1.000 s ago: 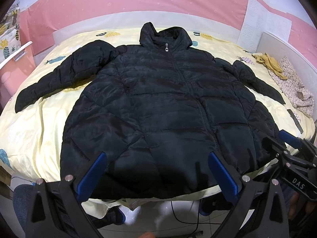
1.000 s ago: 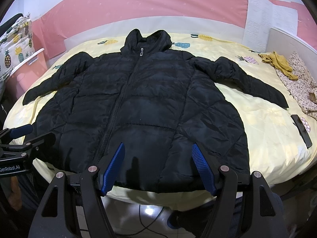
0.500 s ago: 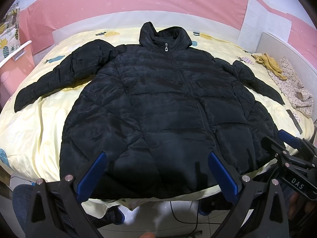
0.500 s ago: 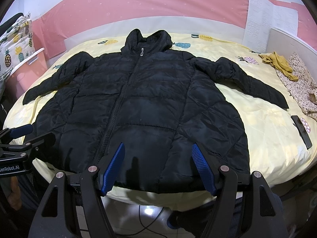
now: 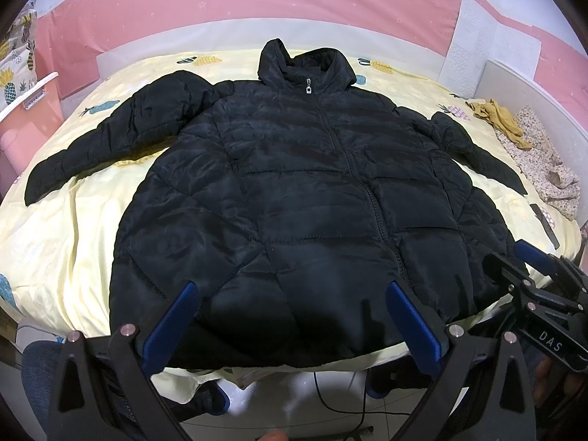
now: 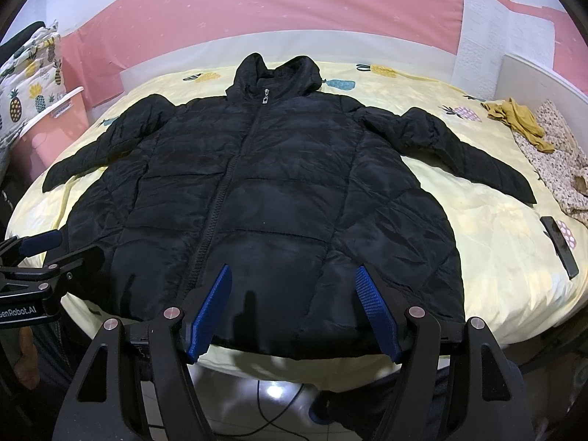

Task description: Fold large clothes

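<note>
A black hooded puffer jacket [image 5: 294, 191] [image 6: 264, 198] lies flat and zipped on the yellow bed, hood at the far side, both sleeves spread outward, hem at the near edge. My left gripper [image 5: 292, 294] hovers open just over the hem, left of the zipper, with nothing between its blue pads. My right gripper [image 6: 294, 279] is open too, above the hem right of the zipper. Each gripper shows in the other's view: the right gripper [image 5: 514, 253] at the jacket's right hem corner, the left gripper [image 6: 73, 248] at its left hem corner.
The bed [image 5: 55, 242] has a yellow pineapple-print sheet. A mustard garment [image 6: 522, 117] and floral cloth [image 6: 558, 169] lie at the right side, with a dark phone-like object [image 6: 560, 246] near the right edge. A pink cabinet [image 6: 55, 121] stands at the left. Cables lie on the floor below.
</note>
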Tool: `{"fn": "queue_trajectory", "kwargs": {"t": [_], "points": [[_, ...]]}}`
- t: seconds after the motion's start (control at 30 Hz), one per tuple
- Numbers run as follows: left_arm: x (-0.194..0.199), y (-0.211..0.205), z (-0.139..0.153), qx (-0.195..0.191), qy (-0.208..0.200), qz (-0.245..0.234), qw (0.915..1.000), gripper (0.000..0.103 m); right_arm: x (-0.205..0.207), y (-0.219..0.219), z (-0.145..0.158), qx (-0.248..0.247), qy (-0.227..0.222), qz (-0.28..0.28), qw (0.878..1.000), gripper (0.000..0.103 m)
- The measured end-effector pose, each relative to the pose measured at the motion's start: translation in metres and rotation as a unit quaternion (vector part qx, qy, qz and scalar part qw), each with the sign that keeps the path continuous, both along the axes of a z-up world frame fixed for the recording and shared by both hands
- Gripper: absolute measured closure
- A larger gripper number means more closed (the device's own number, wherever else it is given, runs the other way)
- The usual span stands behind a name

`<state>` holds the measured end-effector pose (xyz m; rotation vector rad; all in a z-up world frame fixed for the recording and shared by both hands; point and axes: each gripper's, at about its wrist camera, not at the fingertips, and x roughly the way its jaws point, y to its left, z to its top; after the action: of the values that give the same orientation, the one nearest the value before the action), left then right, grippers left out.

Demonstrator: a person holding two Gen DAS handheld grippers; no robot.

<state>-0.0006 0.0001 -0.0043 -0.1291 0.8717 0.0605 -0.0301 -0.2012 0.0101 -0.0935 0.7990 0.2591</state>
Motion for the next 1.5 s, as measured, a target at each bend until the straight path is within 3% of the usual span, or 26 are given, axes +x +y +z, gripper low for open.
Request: {"fn": "queue_trajectory", "kwargs": {"t": [0.8, 1.1, 1.27, 1.43, 1.5], "points": [[0.008, 0.015, 0.003, 0.005, -0.016, 0.011, 0.9998, 0.000, 0.012, 0.013, 0.004, -0.011, -0.006, 0.013, 1.000, 0.033], [0.046, 0.063, 0.002, 0.021, -0.017, 0.037, 0.9989, 0.000, 0.055, 0.051, 0.006, -0.014, -0.009, 0.057, 0.998, 0.033], [0.071, 0.114, 0.000, -0.005, -0.021, 0.067, 0.9975, 0.000, 0.086, 0.082, 0.009, -0.006, -0.008, 0.100, 0.995, 0.033], [0.094, 0.164, -0.004, 0.018, -0.026, 0.114, 0.9930, 0.000, 0.120, 0.110, 0.008, 0.002, -0.002, 0.128, 0.992, 0.031], [0.101, 0.185, -0.006, -0.001, -0.027, 0.125, 0.9918, 0.000, 0.130, 0.120, 0.007, -0.003, -0.003, 0.136, 0.991, 0.028]]}}
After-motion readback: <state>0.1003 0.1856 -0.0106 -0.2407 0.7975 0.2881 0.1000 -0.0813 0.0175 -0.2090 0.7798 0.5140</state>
